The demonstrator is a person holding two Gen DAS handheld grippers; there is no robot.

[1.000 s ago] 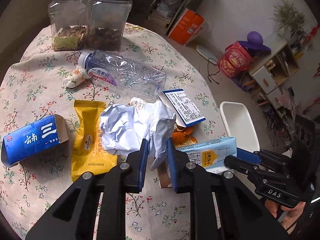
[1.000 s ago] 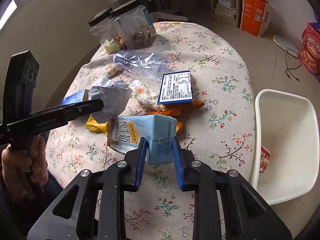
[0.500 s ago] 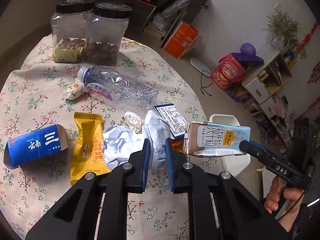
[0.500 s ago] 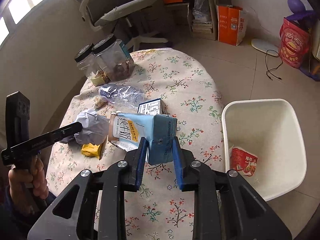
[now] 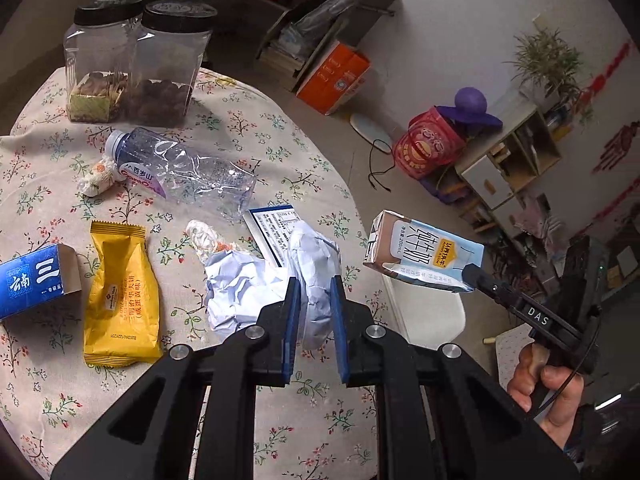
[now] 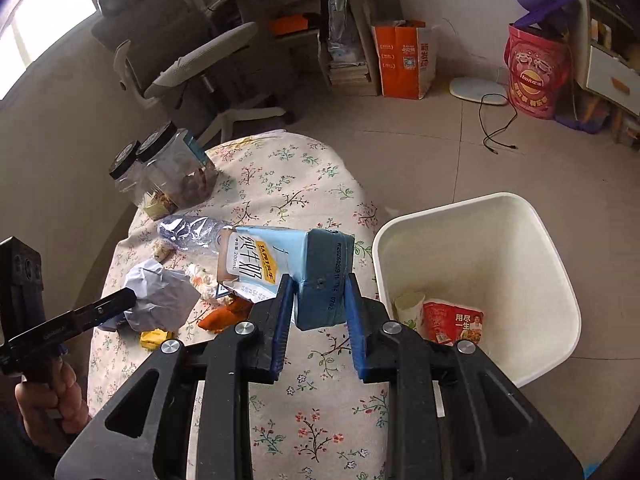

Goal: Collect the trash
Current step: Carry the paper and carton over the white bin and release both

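Milk carton (image 6: 280,268) sits clamped in the right gripper (image 6: 318,312), lengthwise to its left, above the table edge; white bin (image 6: 536,240) lies just right; left gripper (image 5: 314,320) pinches crumpled paper (image 5: 256,292)

We are looking at a lived-in home: a floral-clothed table (image 5: 248,128), snack jars (image 5: 136,60), a desk chair (image 6: 192,64), a potted plant (image 5: 548,60), and stacked books (image 6: 348,74).

Floral table (image 5: 256,128) (round) — bottle (image 5: 182,168), jars (image 5: 136,60)
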